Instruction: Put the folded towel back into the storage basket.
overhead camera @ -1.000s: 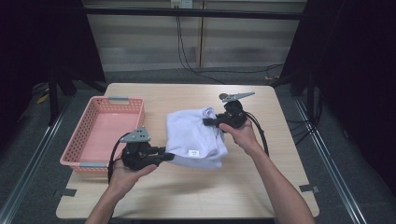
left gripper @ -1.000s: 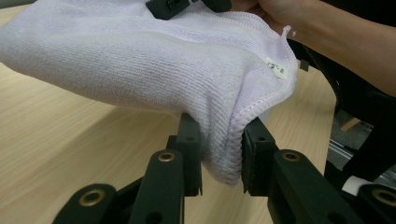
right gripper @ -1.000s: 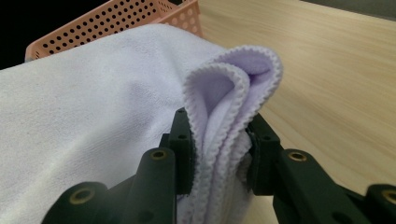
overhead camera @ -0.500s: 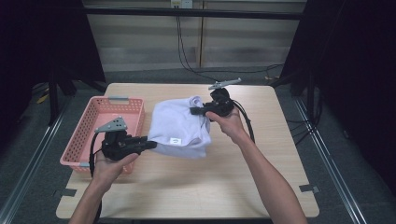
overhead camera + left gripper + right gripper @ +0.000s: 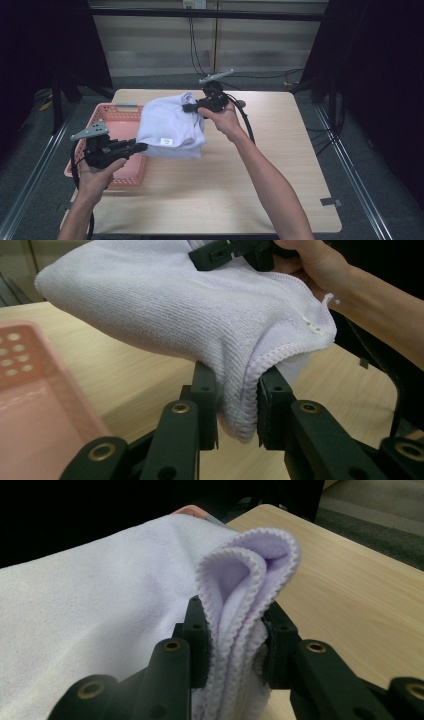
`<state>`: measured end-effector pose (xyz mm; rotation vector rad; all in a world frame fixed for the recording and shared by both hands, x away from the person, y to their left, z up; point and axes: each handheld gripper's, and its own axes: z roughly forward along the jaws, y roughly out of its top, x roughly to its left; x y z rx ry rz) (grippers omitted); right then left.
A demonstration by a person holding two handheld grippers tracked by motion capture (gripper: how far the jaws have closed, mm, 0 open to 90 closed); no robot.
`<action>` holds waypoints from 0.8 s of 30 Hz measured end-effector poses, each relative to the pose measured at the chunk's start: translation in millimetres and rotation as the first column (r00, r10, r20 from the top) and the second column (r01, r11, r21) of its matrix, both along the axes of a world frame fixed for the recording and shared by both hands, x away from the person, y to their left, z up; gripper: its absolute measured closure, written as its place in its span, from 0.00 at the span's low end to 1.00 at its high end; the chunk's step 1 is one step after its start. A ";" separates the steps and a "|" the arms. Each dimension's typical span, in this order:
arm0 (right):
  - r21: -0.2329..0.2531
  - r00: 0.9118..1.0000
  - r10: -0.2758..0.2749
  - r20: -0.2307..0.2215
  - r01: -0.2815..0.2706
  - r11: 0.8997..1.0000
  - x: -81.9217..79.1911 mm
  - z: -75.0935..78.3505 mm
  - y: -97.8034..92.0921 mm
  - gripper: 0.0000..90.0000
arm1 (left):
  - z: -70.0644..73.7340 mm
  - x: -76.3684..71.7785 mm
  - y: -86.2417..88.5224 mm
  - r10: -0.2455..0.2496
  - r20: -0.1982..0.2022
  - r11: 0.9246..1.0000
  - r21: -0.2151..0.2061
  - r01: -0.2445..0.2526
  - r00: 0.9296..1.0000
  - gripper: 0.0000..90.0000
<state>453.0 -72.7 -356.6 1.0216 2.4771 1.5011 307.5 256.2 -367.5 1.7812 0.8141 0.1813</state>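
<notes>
The towel (image 5: 170, 127) is soft and pale purple, almost white. It is folded into a thick bundle with a few layers. Its cloth looks fuzzy, with tiny ribs running across it. The edges are stitched with a neat little bumpy seam. A small white tag (image 5: 166, 142) sits on the side near the person, close to one corner.

The towel is held up in the air between the two tools. It hangs above the left part of the table (image 5: 250, 185), and its left end reaches over the edge of the pink basket (image 5: 107, 122).

The left tool (image 5: 236, 410) is clamped on the near bottom corner of the towel. The cloth is squeezed between its two black jaws, and the folded edge bulges out below them.

The right tool (image 5: 234, 640) is clamped on the far corner. There the layers are pinched together, and a loop of the stitched edge curls up above the jaws.

The pink basket has small round holes in its floor.
</notes>
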 end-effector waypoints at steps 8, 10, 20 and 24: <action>-0.017 1.000 0.028 -0.005 -0.028 0.999 8.9 12.6 40.3 0.78 | 0.2 -2.0 35.7 0.065 -0.005 0.998 -0.009 -0.065 0.998 0.82; -0.017 0.999 0.034 -0.013 -0.034 0.999 11.2 13.0 49.5 0.78 | -0.1 -3.4 45.6 0.083 -0.006 0.996 -0.030 -0.083 0.997 0.82; -0.006 0.997 0.070 -0.023 -0.070 0.998 14.4 21.0 99.5 0.78 | 12.0 -15.3 88.3 0.170 0.023 0.985 -0.029 -0.169 0.985 0.83; -0.035 0.996 0.079 -0.028 -0.080 0.996 17.3 20.3 123.9 0.78 | 11.2 -18.3 105.2 0.210 0.021 0.977 -0.040 -0.209 0.977 0.83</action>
